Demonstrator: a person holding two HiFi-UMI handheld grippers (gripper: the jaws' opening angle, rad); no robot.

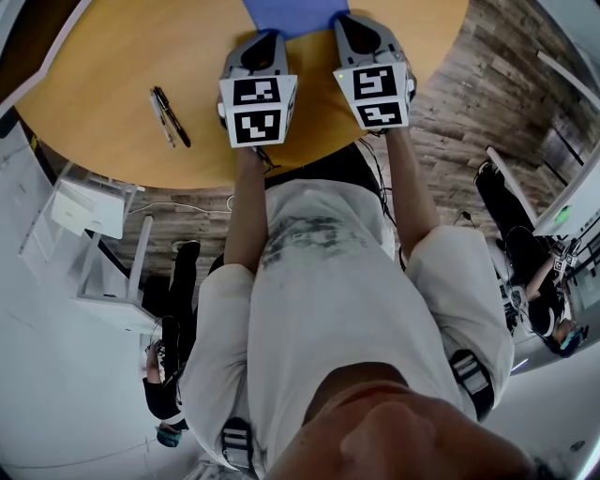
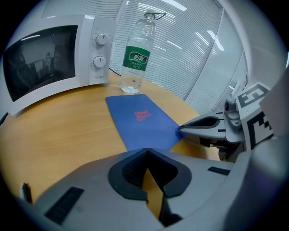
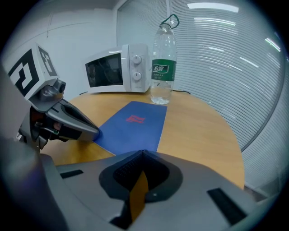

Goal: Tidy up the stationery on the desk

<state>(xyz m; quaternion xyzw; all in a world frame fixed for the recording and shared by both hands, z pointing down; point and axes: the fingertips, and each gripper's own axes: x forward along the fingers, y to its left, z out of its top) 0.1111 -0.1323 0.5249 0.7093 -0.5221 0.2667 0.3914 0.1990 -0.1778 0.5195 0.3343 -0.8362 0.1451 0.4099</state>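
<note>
A blue notebook (image 1: 292, 13) with a red mark lies flat on the round wooden table (image 1: 112, 66); it also shows in the left gripper view as the notebook (image 2: 142, 119) and in the right gripper view as the notebook (image 3: 133, 122). Two dark pens (image 1: 169, 117) lie side by side at the table's left, apart from both grippers. My left gripper (image 1: 267, 37) is shut and empty at the notebook's near left corner. My right gripper (image 1: 347, 21) is shut and empty at its near right corner. Each one's tip rests at the notebook's edge.
A white microwave (image 2: 49, 58) stands at the far side of the table, with a plastic water bottle (image 2: 137, 54) upright beside it, just beyond the notebook. Window blinds (image 3: 235, 58) run behind. The table's near edge (image 1: 187, 178) curves close to the person's body.
</note>
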